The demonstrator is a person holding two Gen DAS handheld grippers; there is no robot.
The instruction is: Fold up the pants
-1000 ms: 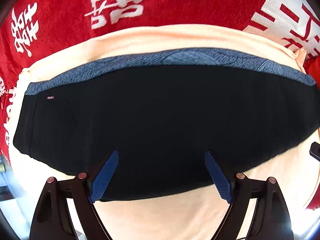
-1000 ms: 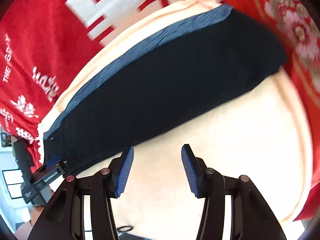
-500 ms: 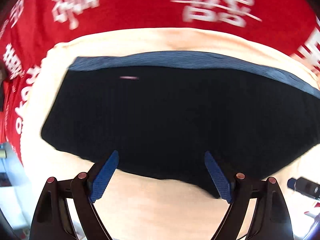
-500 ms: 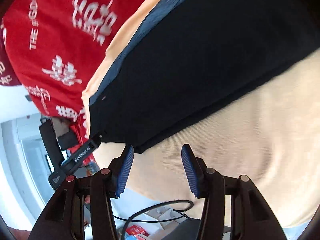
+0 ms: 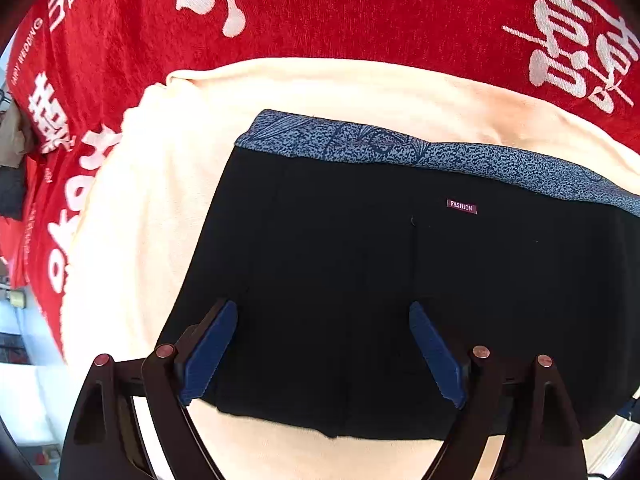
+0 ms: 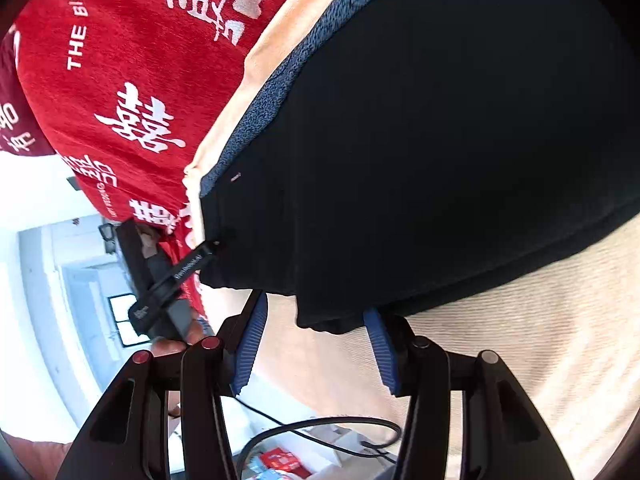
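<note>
Pants (image 5: 360, 280): black, flat, blue-speckled waistband (image 5: 400, 150).

Black fingers (image 5: 208, 354), ribbed blue pads, coppery rivets.

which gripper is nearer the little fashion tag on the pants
Left. The left gripper hovers open over the black pants, with the FASHION tag just ahead of its fingers. The right gripper is open at the pants' near edge, the tag farther off.

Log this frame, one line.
pants: flat on cream cloth | left tongs: open, over pants | right tongs: open at hem
</note>
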